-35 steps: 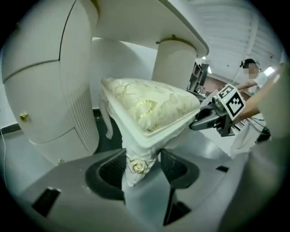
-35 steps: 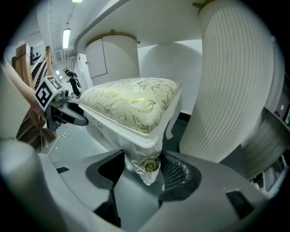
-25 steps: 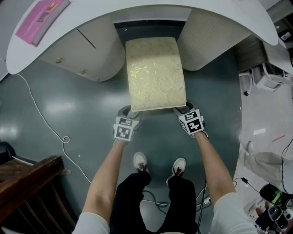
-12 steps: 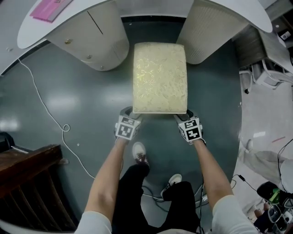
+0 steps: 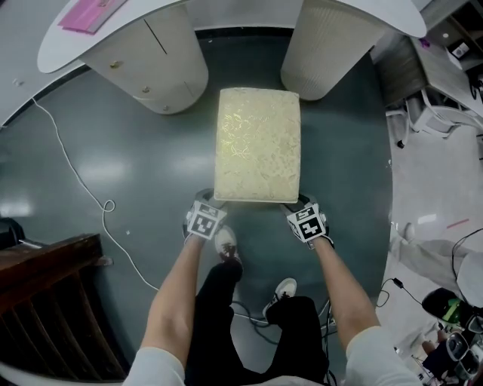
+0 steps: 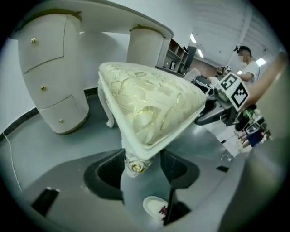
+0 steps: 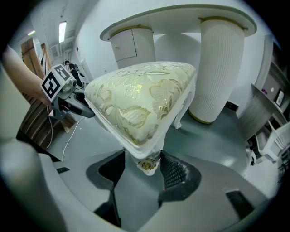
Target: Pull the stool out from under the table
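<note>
The stool (image 5: 256,143), a cream cushion with gold leaf pattern on a white frame, stands on the grey floor just in front of the white table (image 5: 226,11), between its two round pedestals (image 5: 158,68). My left gripper (image 5: 212,199) is shut on the stool's near left corner. My right gripper (image 5: 296,203) is shut on the near right corner. In the left gripper view the corner with its gold rosette (image 6: 135,166) sits between the dark pads of the left gripper (image 6: 141,161). The right gripper view shows the stool (image 7: 140,99) the same way in the right gripper (image 7: 146,163).
A pink book (image 5: 90,11) lies on the table's left end. A white cable (image 5: 75,181) trails over the floor at left. Dark wooden furniture (image 5: 45,301) stands at bottom left. The person's shoes (image 5: 225,243) and more cables are just behind the grippers. Office clutter (image 5: 438,121) fills the right edge.
Both grippers have drawn back toward the person with the stool held between them. The stool has slid out from under the table top. The person's feet have stepped back.
</note>
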